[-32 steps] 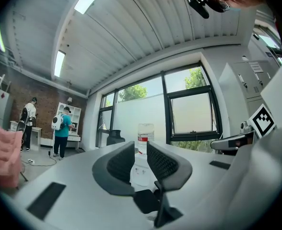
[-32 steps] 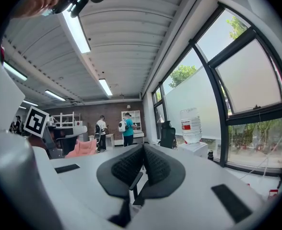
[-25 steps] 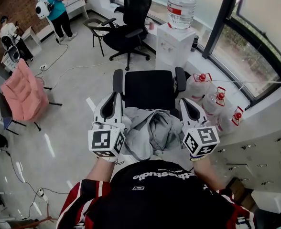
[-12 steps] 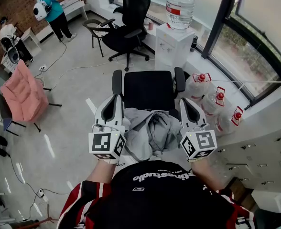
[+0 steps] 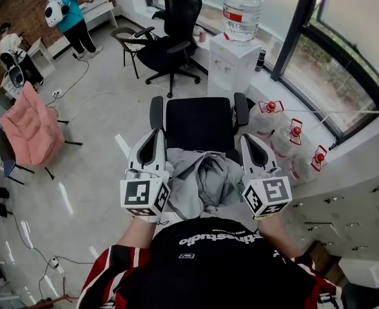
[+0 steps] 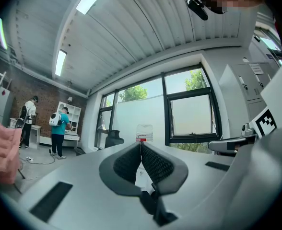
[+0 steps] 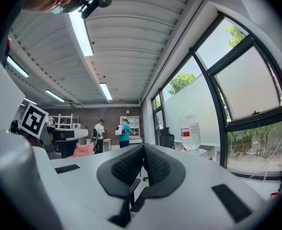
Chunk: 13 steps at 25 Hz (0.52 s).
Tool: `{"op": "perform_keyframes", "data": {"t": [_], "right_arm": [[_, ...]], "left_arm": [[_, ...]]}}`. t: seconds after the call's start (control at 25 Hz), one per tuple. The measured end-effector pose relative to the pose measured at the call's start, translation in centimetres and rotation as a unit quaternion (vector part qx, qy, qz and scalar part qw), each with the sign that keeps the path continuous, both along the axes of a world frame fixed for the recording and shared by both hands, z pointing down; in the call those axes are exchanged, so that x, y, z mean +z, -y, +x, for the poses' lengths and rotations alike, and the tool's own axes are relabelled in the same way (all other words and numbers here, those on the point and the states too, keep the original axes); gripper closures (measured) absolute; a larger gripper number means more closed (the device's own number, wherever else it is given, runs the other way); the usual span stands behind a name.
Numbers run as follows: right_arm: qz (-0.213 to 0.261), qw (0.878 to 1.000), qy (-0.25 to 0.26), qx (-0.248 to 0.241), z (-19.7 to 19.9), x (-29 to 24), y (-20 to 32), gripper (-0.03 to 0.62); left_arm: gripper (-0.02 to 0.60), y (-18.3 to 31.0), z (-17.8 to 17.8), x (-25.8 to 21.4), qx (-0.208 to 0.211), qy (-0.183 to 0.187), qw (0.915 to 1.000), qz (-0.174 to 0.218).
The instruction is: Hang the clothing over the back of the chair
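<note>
Head view: a crumpled grey fabric garment is lying draped over the near end of a black swivel office chair, its folds spreading between the two hand-held tools. The left gripper is hovering beside the garment's left edge and the right gripper beside its right edge. Left gripper view: the black ribbed fingers are meeting at their tips, nothing caught between them. Right gripper view: the fingers are likewise pressing together, empty.
</note>
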State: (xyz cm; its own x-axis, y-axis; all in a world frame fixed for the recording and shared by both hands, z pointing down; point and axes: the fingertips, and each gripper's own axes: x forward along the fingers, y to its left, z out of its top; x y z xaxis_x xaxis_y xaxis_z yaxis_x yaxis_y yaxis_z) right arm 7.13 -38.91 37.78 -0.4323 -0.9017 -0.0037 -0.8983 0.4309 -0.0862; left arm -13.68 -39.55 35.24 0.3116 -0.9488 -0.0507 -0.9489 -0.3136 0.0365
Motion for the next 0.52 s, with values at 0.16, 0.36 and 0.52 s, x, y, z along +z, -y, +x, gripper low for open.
{"op": "perform_keyframes", "data": {"t": [0.16,0.36,0.52], "right_arm": [[-0.001,1.0,-0.003,-0.003,0.0,-0.1,0.4,0.591],[-0.002,1.0,-0.006,-0.009,-0.4,0.1,1.0,0.592],[0.0,1.0,-0.004,-0.005,-0.5,-0.2,1.4,0.591]], "left_arm": [[0.557,0.3,0.1,-0.2,0.001,-0.002,1.0,0.003],[0.557,1.0,0.1,0.0,0.004,-0.006,1.0,-0.001],[0.557,1.3,0.0,0.1,0.004,-0.005,1.0,-0.004]]}}
